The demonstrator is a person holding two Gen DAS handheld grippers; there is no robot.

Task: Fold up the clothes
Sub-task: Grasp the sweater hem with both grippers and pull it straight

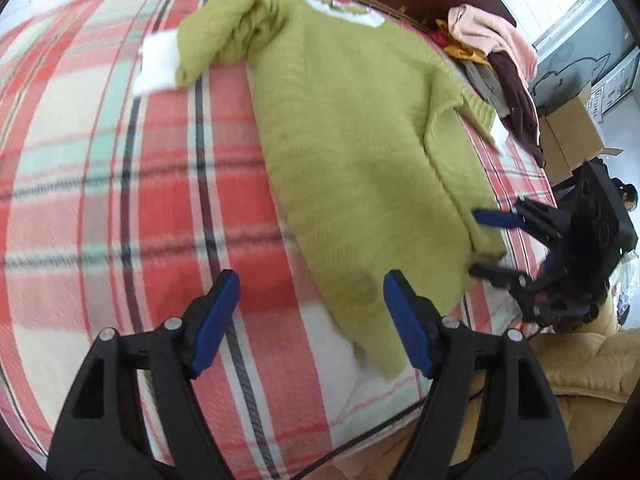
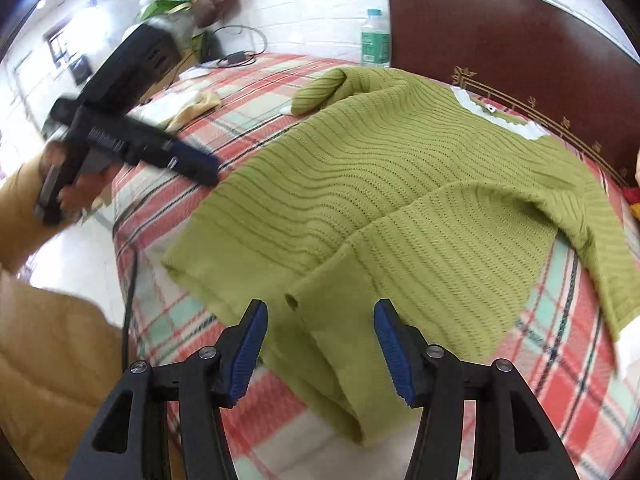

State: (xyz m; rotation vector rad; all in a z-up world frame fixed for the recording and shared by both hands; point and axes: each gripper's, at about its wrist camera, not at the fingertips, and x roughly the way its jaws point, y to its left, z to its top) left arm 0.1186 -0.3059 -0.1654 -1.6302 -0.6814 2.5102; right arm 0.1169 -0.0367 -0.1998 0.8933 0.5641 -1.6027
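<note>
A green knit sweater (image 1: 352, 140) with white cuffs and a white collar lies spread on the plaid bed (image 1: 120, 184). It also shows in the right wrist view (image 2: 380, 208), with one sleeve folded across its body. My left gripper (image 1: 312, 320) is open above the sweater's hem edge and holds nothing. My right gripper (image 2: 320, 344) is open just above the hem, empty. In the left wrist view the right gripper (image 1: 486, 242) hovers at the sweater's lower right corner. In the right wrist view the left gripper (image 2: 200, 168) hangs over the bed's left edge.
A pile of pink, maroon and yellow clothes (image 1: 496, 68) sits at the head of the bed by the dark wooden headboard (image 2: 500, 40). A water bottle (image 2: 374, 38), a cable (image 2: 236, 56) and a cardboard box (image 1: 568, 136) stand around the bed.
</note>
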